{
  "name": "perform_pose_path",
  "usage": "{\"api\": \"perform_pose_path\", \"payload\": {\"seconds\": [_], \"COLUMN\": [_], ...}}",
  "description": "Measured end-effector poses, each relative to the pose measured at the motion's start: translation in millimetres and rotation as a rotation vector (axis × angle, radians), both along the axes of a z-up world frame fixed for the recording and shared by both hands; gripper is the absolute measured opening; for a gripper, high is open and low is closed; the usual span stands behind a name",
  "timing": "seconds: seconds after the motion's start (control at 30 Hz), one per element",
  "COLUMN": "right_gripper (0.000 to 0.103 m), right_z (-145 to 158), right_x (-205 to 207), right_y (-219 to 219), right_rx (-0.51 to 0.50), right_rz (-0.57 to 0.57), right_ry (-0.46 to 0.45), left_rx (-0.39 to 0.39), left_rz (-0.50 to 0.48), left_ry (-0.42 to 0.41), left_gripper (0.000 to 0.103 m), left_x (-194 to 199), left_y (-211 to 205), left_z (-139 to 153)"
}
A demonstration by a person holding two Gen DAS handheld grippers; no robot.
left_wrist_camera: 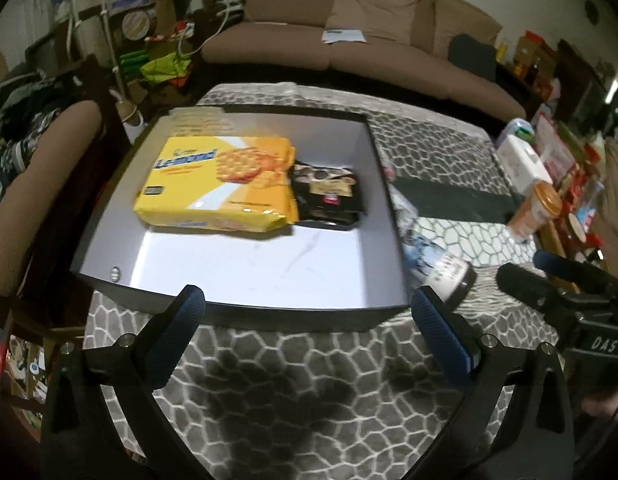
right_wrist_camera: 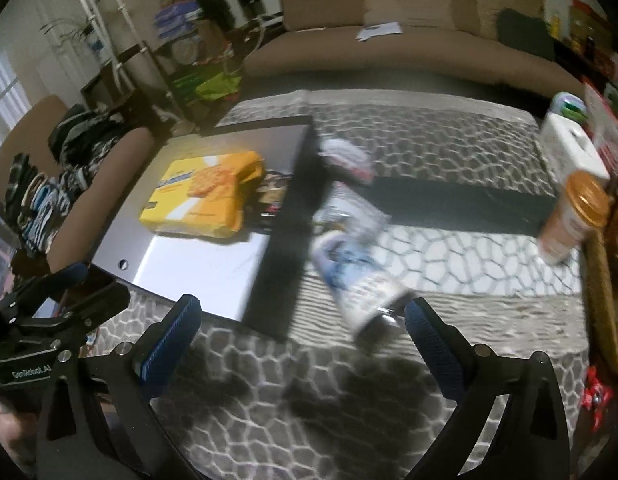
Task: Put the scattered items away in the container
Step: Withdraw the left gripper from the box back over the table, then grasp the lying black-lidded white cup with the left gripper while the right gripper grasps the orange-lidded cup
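Box [left_wrist_camera: 383, 184] holds crackers [left_wrist_camera: 217, 186]; blurry bottle [right_wrist_camera: 361, 276] apparently outside.

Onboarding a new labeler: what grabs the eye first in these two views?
The yellow cracker pack stands out, lying in the shallow box beside a dark snack pouch. Just outside the box's right wall, a blue-and-white bottle lies on its side on the patterned cloth. Both tongs, left and right, are open and empty, the right nearest the bottle.
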State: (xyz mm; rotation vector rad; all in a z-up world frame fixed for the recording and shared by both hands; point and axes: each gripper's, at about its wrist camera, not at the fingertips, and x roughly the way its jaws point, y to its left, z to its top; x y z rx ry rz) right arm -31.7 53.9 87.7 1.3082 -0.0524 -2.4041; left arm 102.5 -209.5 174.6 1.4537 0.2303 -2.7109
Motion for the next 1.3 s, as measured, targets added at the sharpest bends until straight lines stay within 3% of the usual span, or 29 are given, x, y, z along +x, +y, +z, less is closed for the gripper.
{"api": "perform_pose_path", "payload": {"seconds": [0.3, 0.5, 0.8, 1.3], "right_gripper": [0.103, 0.103, 0.103, 0.103], "right_z": [-4.9, -18.1, -32.8, -61.1], "right_x": [10.5, 13.8, 5.5, -57.2], "right_y": [90.7, 129.2, 181.6, 256.5], "right_rx": [-0.014, -0.02, -0.01, -0.069], "right_rz": [-0.118, -0.158, -0.219, -0.347], "right_ry": [-0.001, -0.016, -0.013, 0.098], "left_rx": [0.013, 0.017, -0.027, -0.3], "left_rz": [-0.066, -0.11, -0.204, -0.347], "left_ry": [-0.016, -0.013, 0.049, 0.154], "left_gripper": [0.103, 0.103, 0.103, 0.103], "left_x": [-2.0, -0.2, -2.8, -33.1], "left_y": [66.5, 106.7, 169.6, 228.0], "left_z": [-12.9, -24.0, -41.8, -102.3]}}
